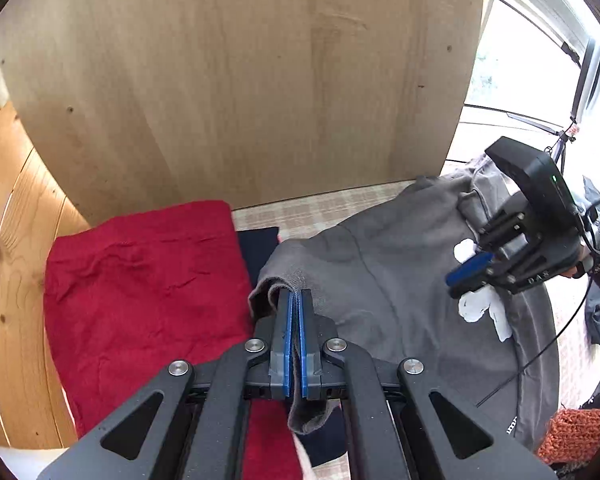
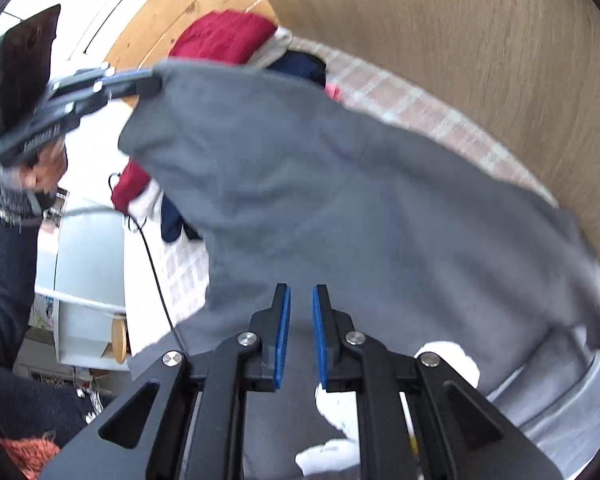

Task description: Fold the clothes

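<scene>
While the left gripper (image 1: 296,312) pinches the grey sweatshirt (image 1: 384,264) over the checked tablecloth (image 1: 300,212), the right gripper (image 2: 301,320) gapes

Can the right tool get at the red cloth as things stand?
Probably not directly. The red cloth lies beyond the grey sweatshirt, which the left tool holds up between them. The right tool is open over the sweatshirt and would have to go around.

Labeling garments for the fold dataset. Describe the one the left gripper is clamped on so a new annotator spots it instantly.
Start at the tall wooden panel behind the checked tablecloth. In front of it lies a grey sweatshirt, right of the red knit, its ribbed cuff pinched in the left gripper. It is the only grey piece, and it bears a white print.
</scene>
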